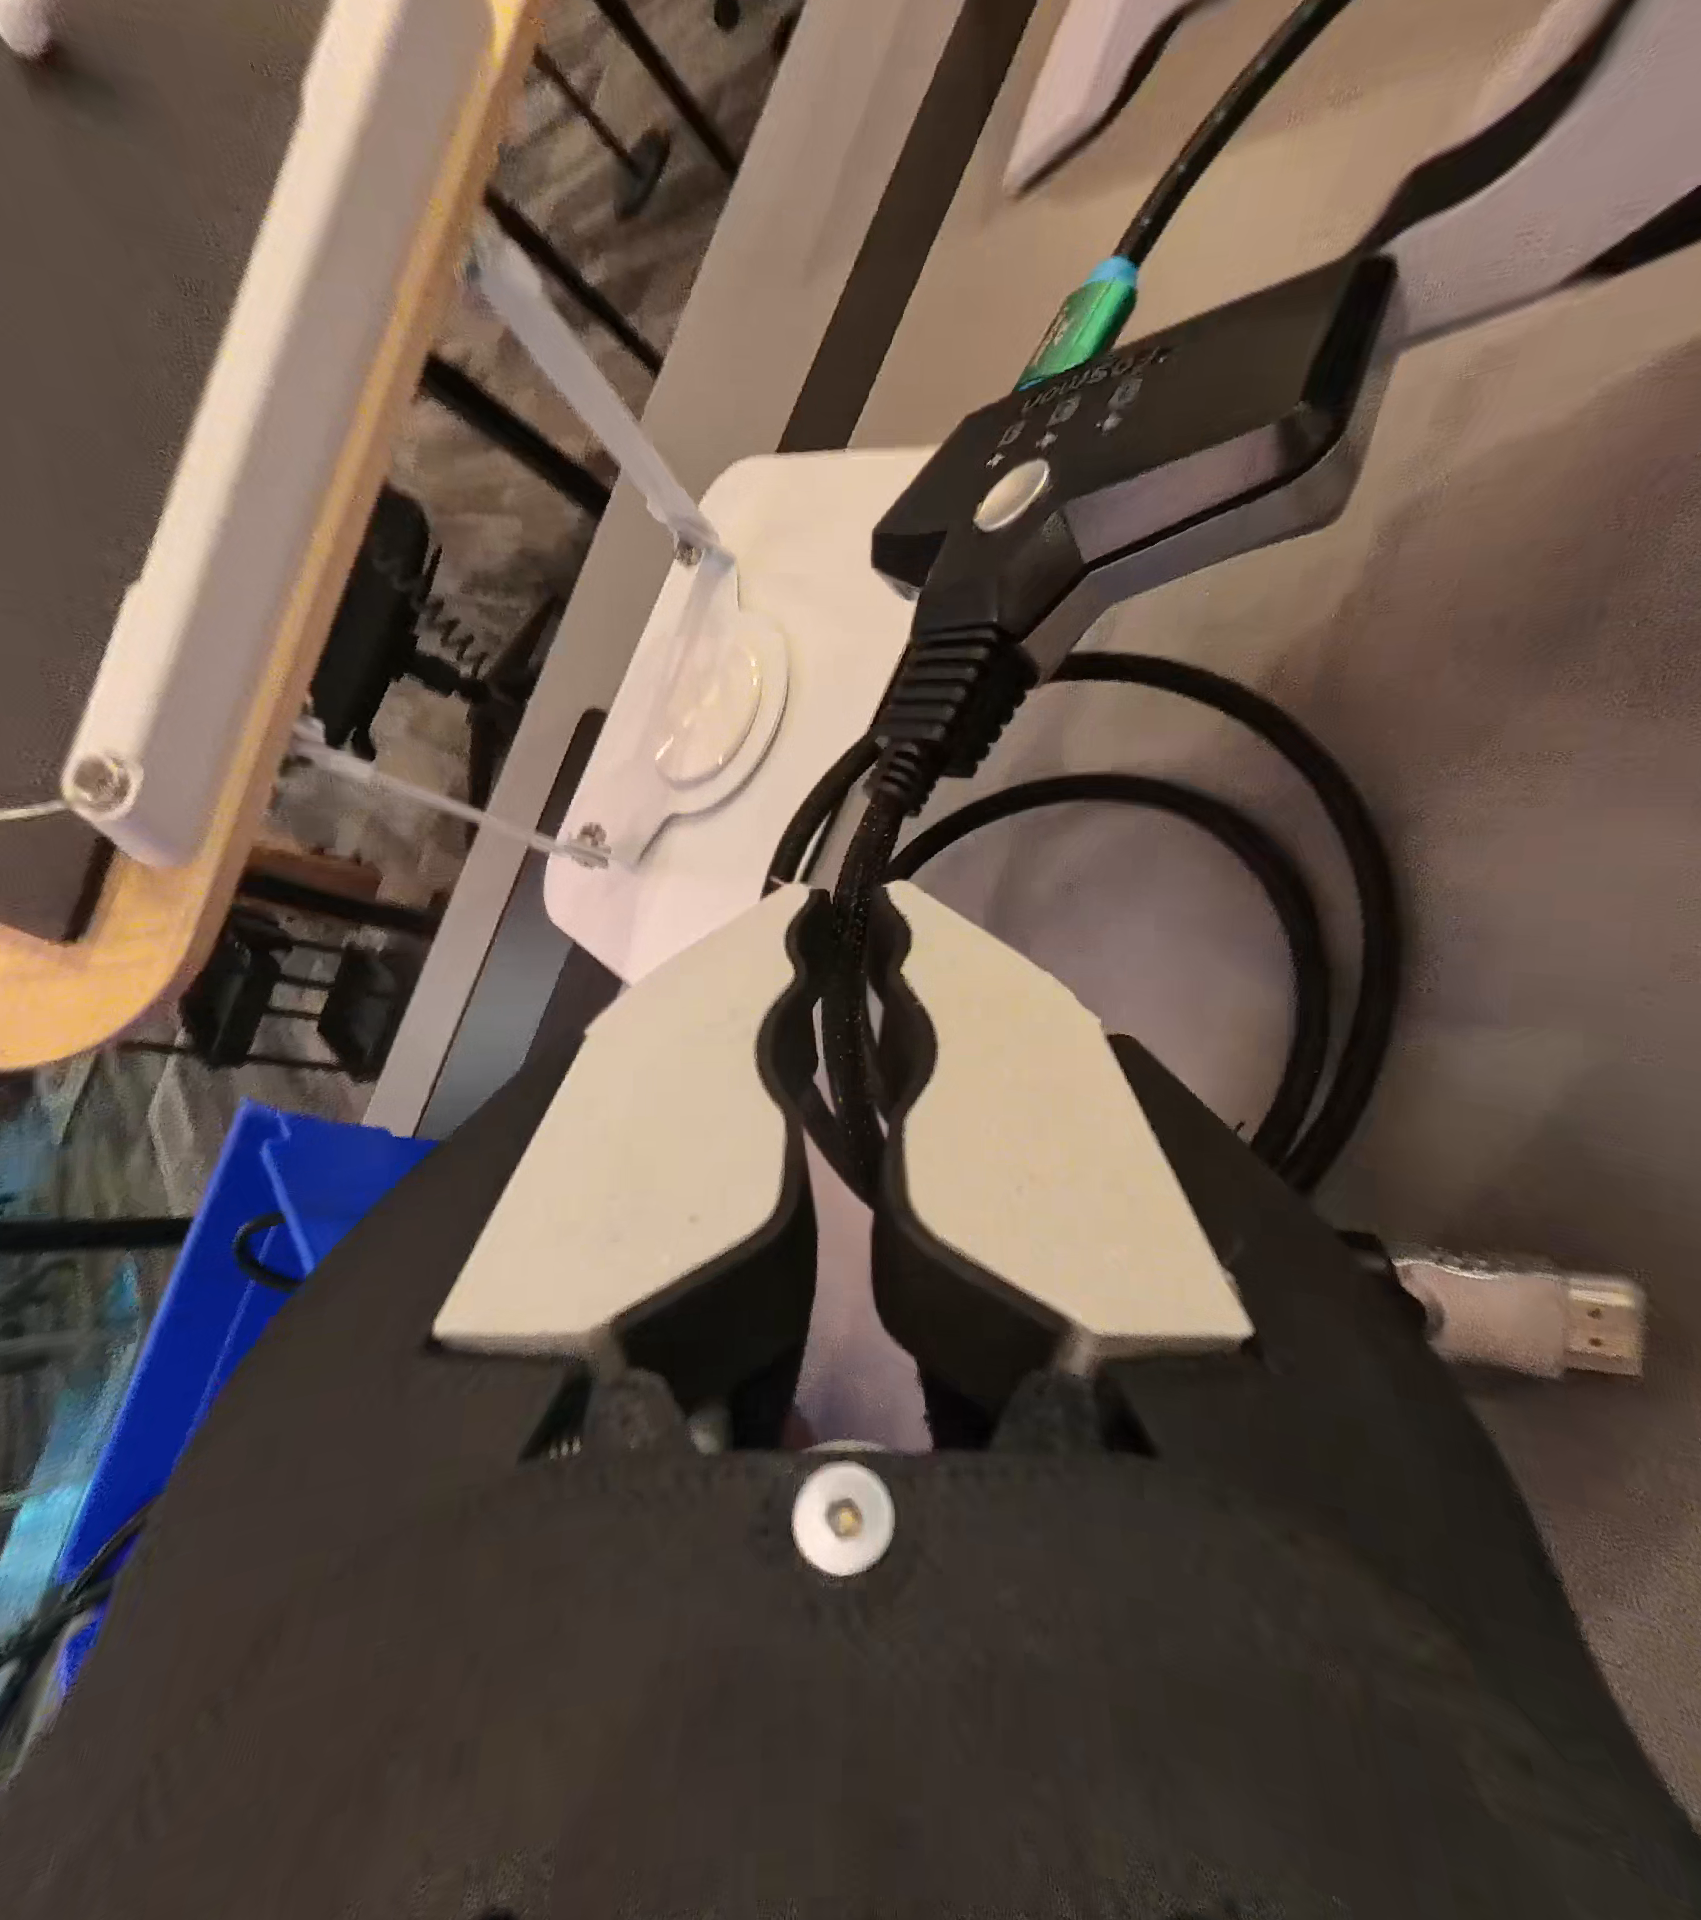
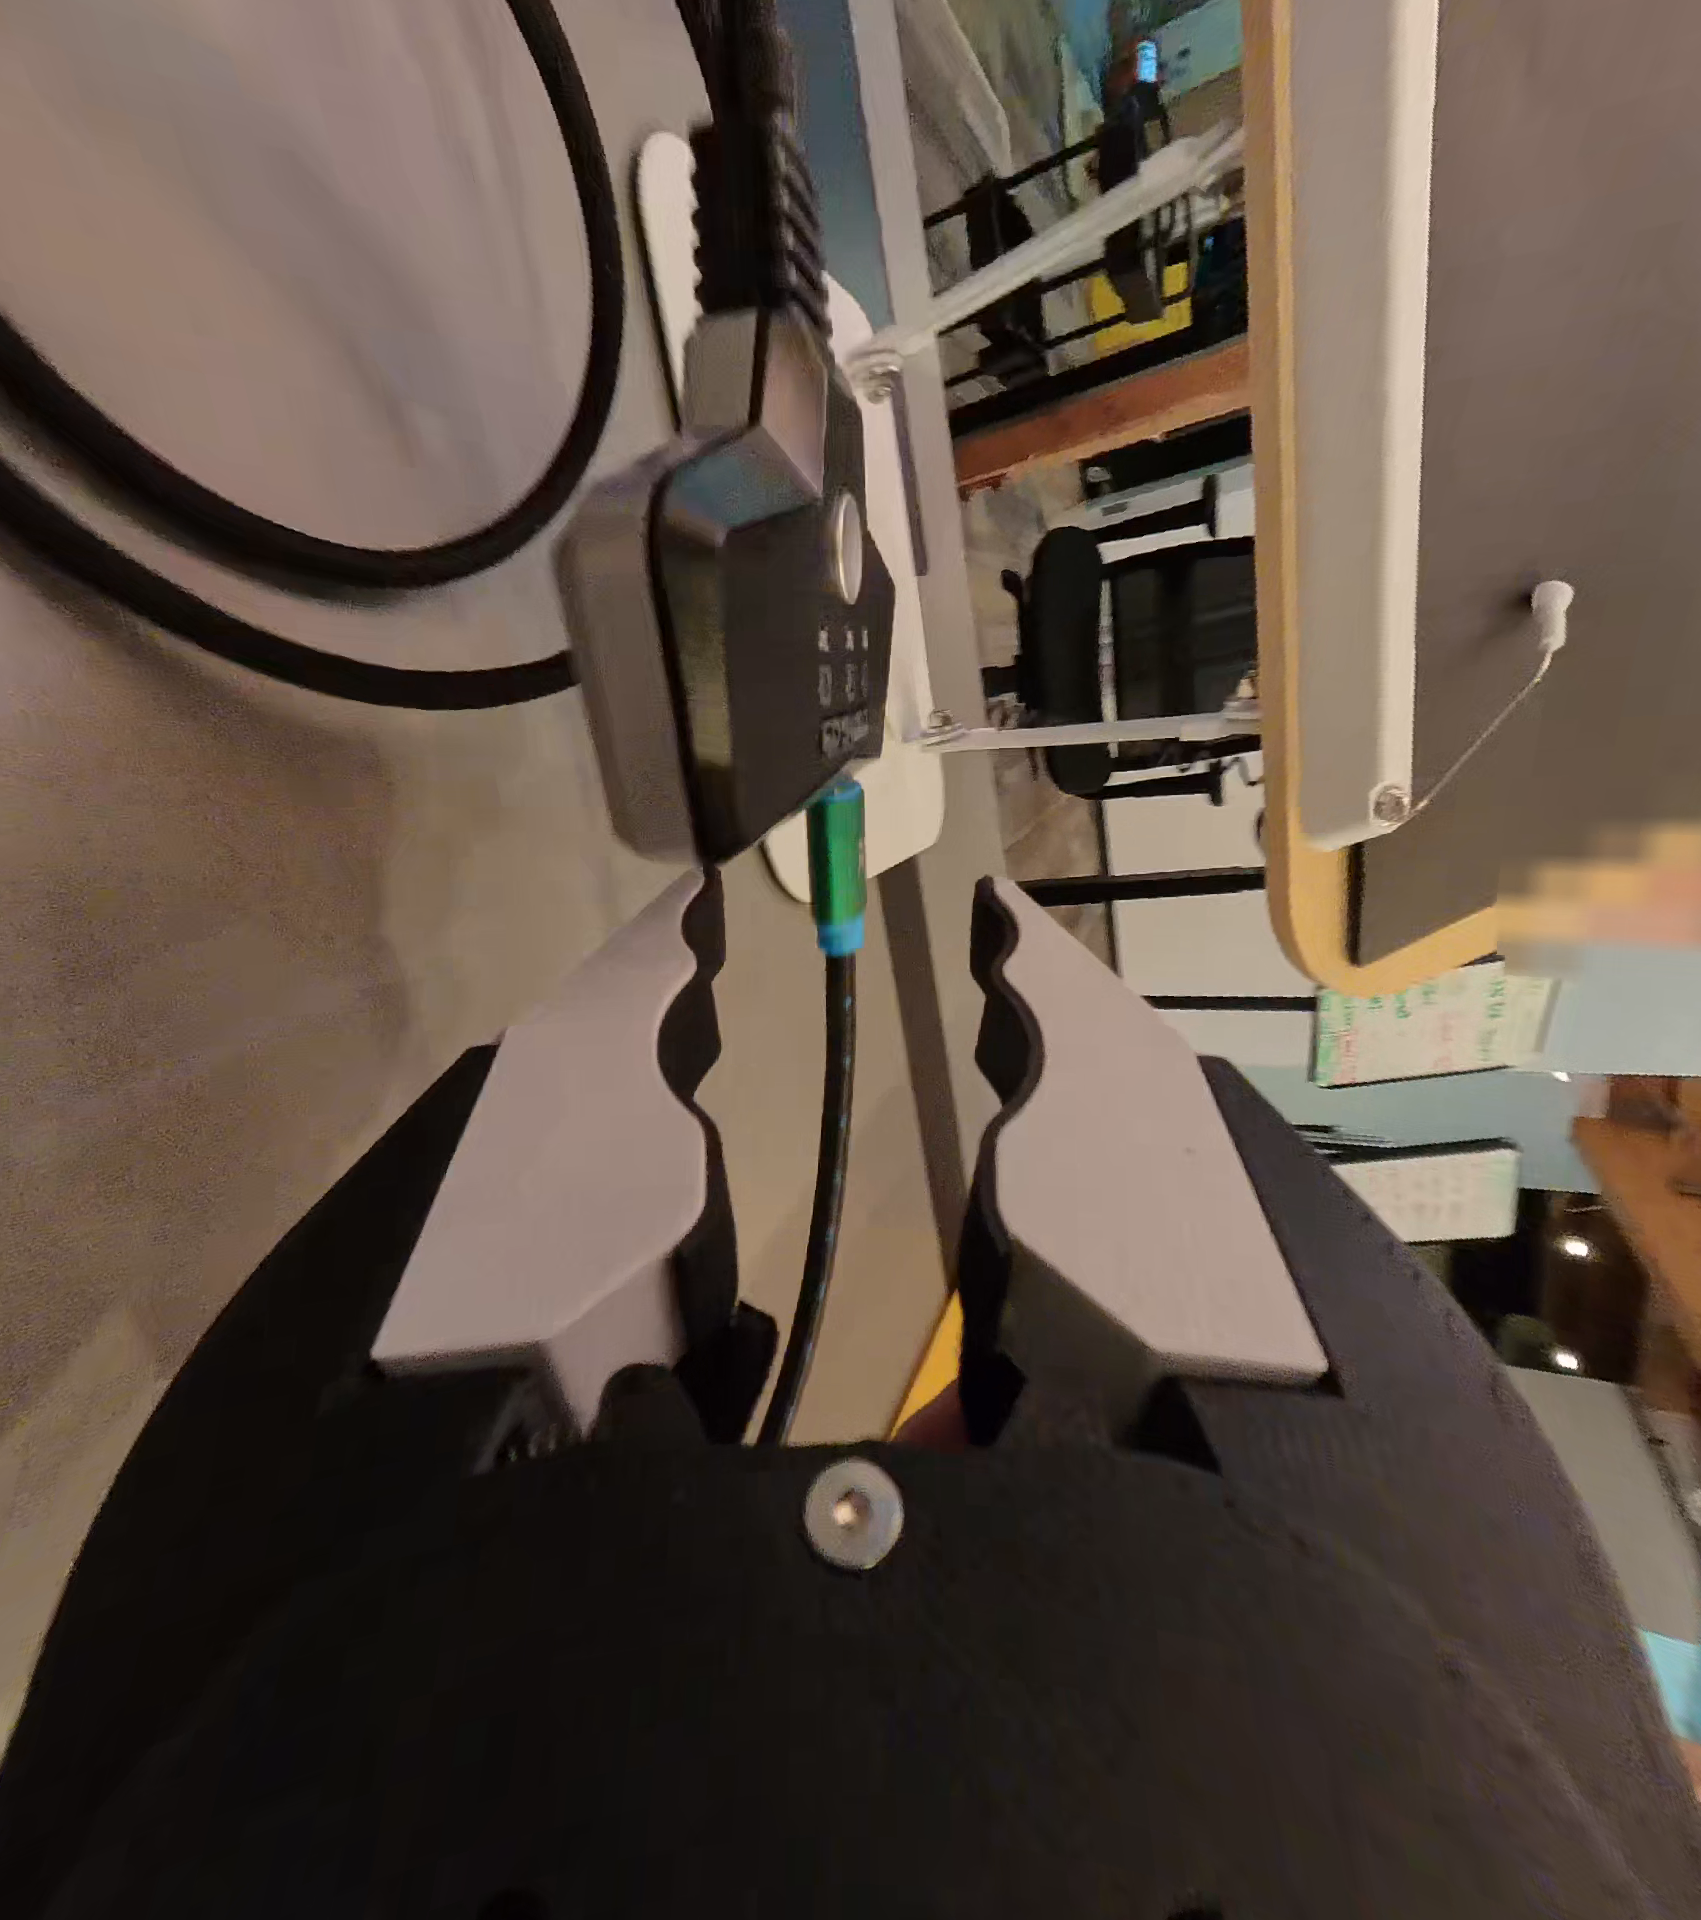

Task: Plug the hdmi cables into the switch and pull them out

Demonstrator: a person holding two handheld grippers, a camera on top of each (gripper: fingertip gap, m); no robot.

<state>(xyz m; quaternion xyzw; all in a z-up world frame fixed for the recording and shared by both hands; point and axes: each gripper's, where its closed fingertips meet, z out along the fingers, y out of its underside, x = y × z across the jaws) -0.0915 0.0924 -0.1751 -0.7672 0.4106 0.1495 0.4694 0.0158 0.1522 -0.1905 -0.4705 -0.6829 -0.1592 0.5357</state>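
Black braided cable sits clamped in my left gripper, leading to the switch above the grey table. My right gripper gapes around the green-plugged cable. White lettering marks the switch.

The switch is black with a grey side band and a silver round button. One plug is green with a blue collar; the braided cable is black. Each claw has pale grey fingers, black wavy pads, above a grey table.
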